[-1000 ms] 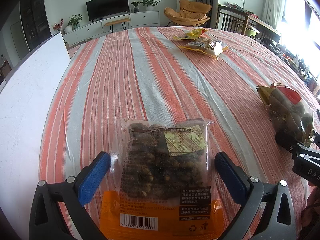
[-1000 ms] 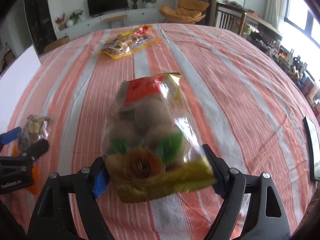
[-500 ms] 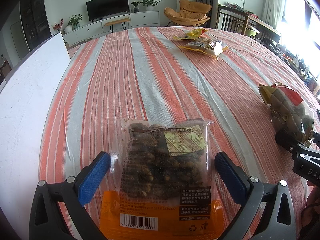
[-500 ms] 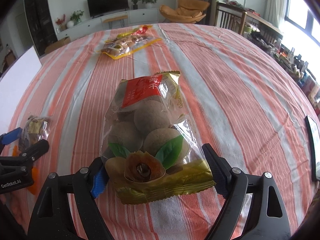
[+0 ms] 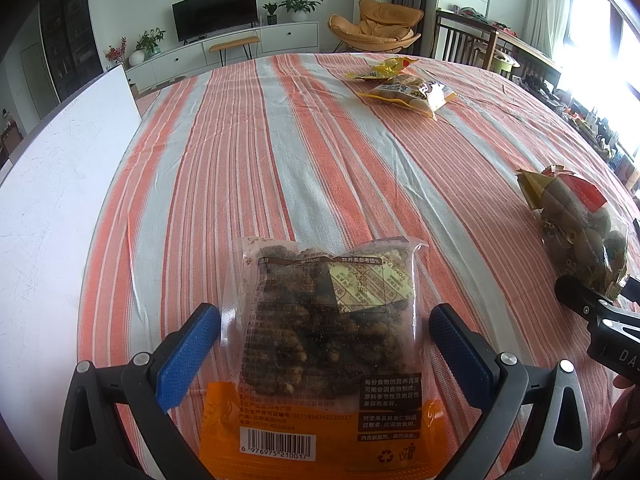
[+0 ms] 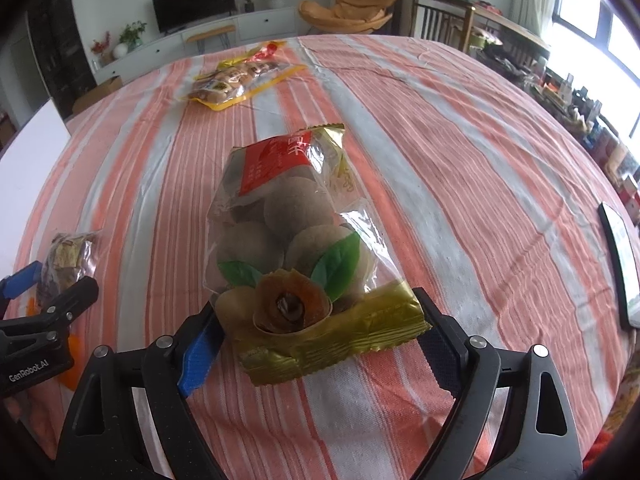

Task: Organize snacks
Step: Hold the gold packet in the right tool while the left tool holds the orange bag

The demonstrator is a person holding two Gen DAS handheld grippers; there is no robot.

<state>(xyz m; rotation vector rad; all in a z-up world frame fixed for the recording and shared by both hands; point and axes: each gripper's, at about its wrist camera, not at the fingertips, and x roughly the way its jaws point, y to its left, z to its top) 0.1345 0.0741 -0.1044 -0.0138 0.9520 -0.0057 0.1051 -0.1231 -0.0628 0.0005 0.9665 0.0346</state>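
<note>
left claw: spread wide, straddling the dark nut snack pack without touching it
nut pack: flat on the striped desk, long axis running straight away from the claw
right claw: also released, gold longan bag sits between its fingers
far pile: yellow snack bags, nearer the right side I'd say

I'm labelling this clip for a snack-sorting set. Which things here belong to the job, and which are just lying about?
Belongs to the job:
- dark nut snack pack, between the open left gripper
- gold packet of round brown fruits, between the open right gripper
- yellow snack bags, far side of the table

Just lying about:
- striped tablecloth
- white board
- dark flat device at the table edge
</note>
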